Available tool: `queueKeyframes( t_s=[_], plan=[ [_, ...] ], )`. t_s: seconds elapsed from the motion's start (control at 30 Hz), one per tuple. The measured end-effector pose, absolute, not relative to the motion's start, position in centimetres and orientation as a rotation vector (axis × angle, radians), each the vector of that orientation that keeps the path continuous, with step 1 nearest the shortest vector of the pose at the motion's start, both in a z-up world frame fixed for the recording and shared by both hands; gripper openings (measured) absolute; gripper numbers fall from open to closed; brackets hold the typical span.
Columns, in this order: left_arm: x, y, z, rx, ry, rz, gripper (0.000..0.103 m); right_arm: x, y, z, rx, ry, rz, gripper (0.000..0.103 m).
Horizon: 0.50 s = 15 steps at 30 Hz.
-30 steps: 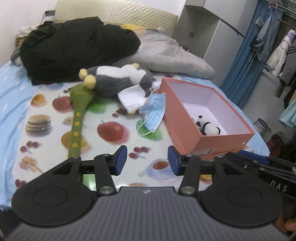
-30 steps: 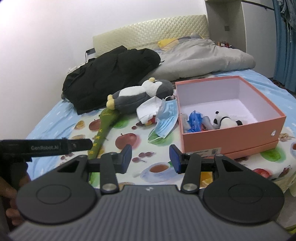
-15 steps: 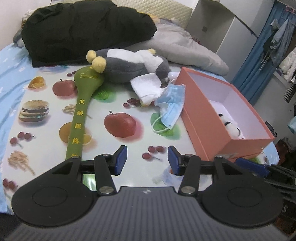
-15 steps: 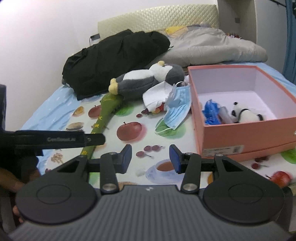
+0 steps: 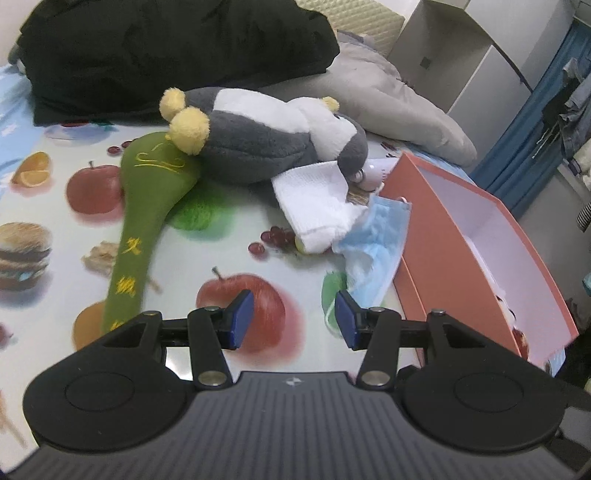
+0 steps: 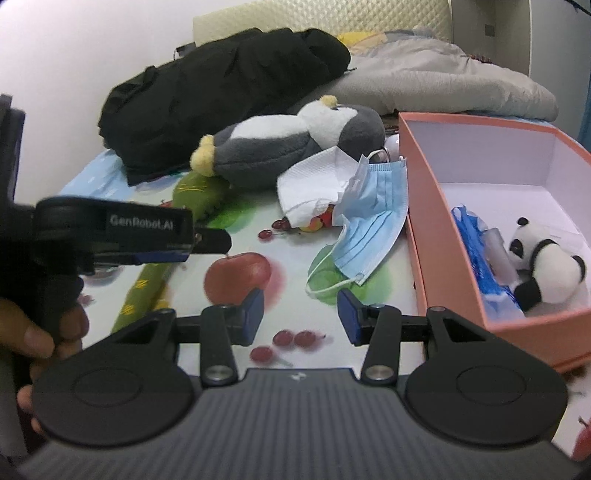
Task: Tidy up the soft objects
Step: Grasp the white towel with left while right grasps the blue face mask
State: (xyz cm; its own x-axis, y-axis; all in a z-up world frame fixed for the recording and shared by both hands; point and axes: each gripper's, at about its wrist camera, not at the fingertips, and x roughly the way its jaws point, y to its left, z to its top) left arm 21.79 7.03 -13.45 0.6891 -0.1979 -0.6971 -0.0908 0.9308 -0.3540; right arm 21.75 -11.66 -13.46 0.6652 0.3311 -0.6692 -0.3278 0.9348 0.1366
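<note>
Left claw (image 5: pixel 293 319): open, empty, above the fruit-print surface (image 5: pixel 62 206). Right claw (image 6: pixel 301 315): open, empty. Blue mask (image 6: pixel 373 225), white cloth (image 6: pixel 314 188), penguin plush (image 6: pixel 291 144): beside the orange box's (image 6: pixel 421 221) left wall. Panda plush (image 6: pixel 546 266): inside box.

A quilted headboard (image 6: pixel 325 18) and white wall (image 6: pixel 74 44) are seen ahead; blue curtains (image 5: pixel 517 122) are hung rightward.
</note>
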Motion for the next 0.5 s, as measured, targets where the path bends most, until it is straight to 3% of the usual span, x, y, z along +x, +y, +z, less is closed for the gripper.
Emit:
queueKeyframes(
  t_s=[0.5],
  plan=[
    [32.9, 7.4, -18.0, -0.467, 0.847, -0.137, 0.054, 30.7, -9.3, -18.0, -0.064, 0.771, 0.297, 0.044]
  ],
)
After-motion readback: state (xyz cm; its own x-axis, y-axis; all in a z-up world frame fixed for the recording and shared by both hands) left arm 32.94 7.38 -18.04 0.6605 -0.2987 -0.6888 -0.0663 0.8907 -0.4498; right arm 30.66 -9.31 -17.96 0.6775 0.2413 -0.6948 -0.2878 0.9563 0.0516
